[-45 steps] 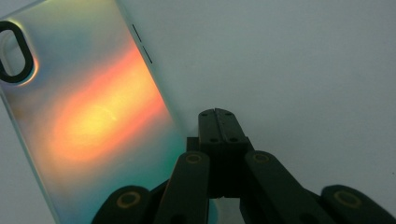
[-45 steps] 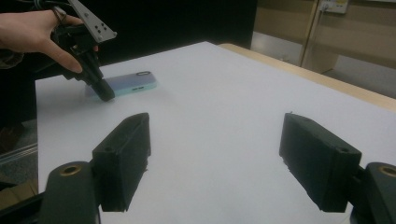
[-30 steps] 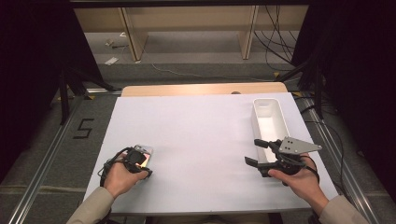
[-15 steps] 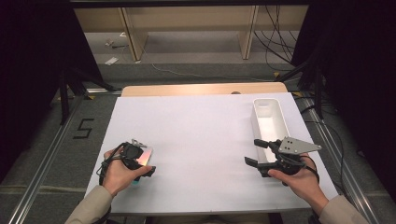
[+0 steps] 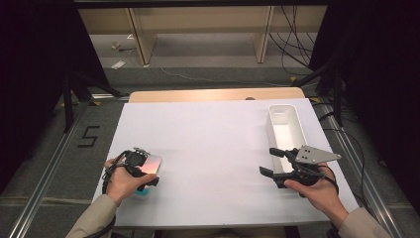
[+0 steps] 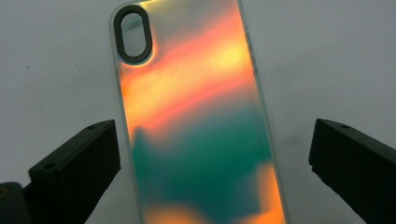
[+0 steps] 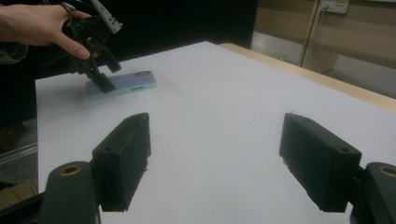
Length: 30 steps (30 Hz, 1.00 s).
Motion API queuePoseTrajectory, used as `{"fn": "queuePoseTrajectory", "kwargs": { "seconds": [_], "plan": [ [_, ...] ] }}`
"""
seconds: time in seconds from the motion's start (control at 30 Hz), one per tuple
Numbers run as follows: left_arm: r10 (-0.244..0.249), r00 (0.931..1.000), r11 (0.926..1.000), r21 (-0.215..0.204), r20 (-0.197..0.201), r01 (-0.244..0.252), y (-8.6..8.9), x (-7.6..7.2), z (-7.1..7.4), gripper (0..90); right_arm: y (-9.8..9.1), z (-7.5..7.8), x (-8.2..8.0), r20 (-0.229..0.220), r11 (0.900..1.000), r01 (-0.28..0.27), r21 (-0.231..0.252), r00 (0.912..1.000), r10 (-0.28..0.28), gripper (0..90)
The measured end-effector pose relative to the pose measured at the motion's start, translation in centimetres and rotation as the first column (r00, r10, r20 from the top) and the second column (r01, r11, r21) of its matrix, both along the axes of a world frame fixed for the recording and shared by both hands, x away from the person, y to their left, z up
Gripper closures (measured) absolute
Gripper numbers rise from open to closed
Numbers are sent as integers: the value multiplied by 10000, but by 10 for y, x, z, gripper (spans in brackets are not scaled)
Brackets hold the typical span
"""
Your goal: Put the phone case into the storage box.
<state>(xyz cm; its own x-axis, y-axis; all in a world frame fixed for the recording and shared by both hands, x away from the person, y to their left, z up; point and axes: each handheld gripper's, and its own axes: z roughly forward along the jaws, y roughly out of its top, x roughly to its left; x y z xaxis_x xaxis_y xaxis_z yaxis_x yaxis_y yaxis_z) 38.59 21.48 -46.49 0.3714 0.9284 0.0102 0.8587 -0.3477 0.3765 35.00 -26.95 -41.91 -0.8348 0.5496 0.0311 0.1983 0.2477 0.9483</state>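
We wear tan sleeves (image 5: 94,220) on both forearms. Our left gripper (image 5: 134,166) is black with a black cable looping at the wrist. Our right gripper (image 5: 271,162) is black too, topped by a grey three-cornered plate (image 5: 313,155) with small holes; its blocky jaws show screw holes
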Motion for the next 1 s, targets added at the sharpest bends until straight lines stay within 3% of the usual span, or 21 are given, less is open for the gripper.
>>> {"fn": "queuePoseTrajectory", "kwargs": {
  "seconds": [1.0],
  "plan": [
    [227, 9986, 9997, 70, -480, -224, 7, 3, -8, 52, 0, 0, 0, -7, 10000, -20, -28, 10000, 20, 256]
  ]
}}
